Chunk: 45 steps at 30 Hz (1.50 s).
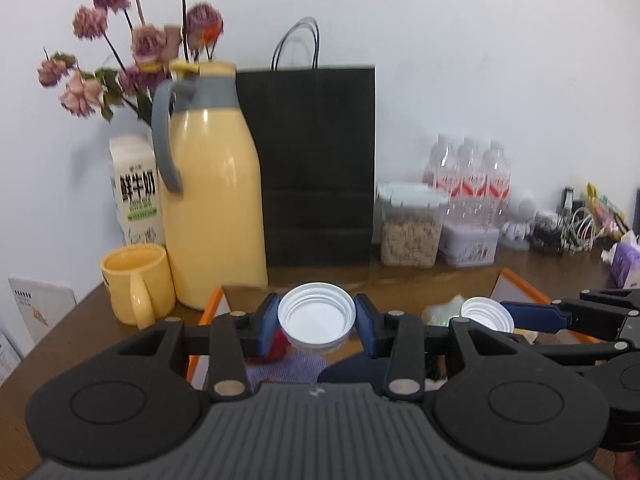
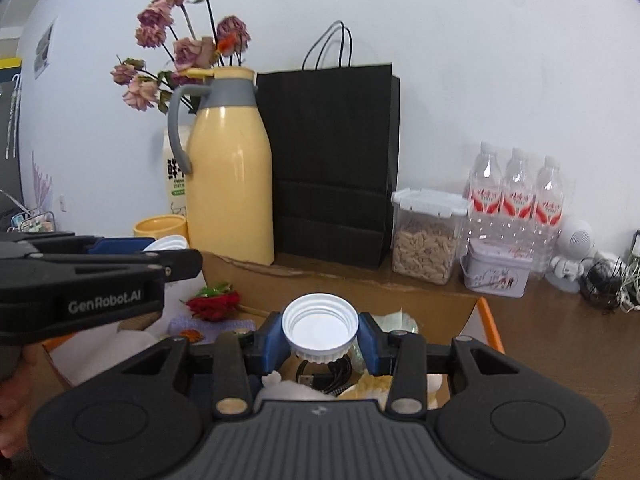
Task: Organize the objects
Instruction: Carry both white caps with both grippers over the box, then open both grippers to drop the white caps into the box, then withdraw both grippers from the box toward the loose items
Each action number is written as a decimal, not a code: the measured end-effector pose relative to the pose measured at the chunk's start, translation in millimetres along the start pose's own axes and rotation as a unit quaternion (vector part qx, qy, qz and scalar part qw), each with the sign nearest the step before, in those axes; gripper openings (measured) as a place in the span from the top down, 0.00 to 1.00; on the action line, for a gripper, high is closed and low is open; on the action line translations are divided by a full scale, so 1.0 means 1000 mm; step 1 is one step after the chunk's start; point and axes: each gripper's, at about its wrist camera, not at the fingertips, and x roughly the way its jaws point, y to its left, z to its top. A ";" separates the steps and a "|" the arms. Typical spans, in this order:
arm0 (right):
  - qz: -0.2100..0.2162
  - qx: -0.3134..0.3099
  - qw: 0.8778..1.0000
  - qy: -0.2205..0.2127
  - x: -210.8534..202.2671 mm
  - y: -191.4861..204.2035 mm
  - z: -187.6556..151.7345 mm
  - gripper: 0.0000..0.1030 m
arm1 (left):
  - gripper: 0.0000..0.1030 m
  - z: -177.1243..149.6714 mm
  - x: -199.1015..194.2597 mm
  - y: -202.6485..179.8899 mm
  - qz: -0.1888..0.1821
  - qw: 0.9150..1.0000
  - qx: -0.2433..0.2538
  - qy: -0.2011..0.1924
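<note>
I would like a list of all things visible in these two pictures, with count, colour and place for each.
white caps: 2, white, one in each gripper, above the box
cardboard box: 1, brown with orange edge, front of table, holds mixed items
red flower: 1, red, inside box
thermos jug: 1, yellow and grey, back left
mug: 1, yellow, left of jug
milk carton: 1, white, behind mug
dried flowers: one bunch, pink, behind jug
paper bag: 1, black, centre
food container: 1, clear, right of bag
water bottles: 3, clear, far right
tin: 1, pale purple, before bottles
left gripper: black, blue pads
right gripper: same
</note>
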 end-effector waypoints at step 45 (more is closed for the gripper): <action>-0.028 -0.003 1.000 -0.011 -0.073 0.008 -0.041 0.00 | 0.00 -0.032 -0.075 0.018 0.043 0.998 -0.011 -0.040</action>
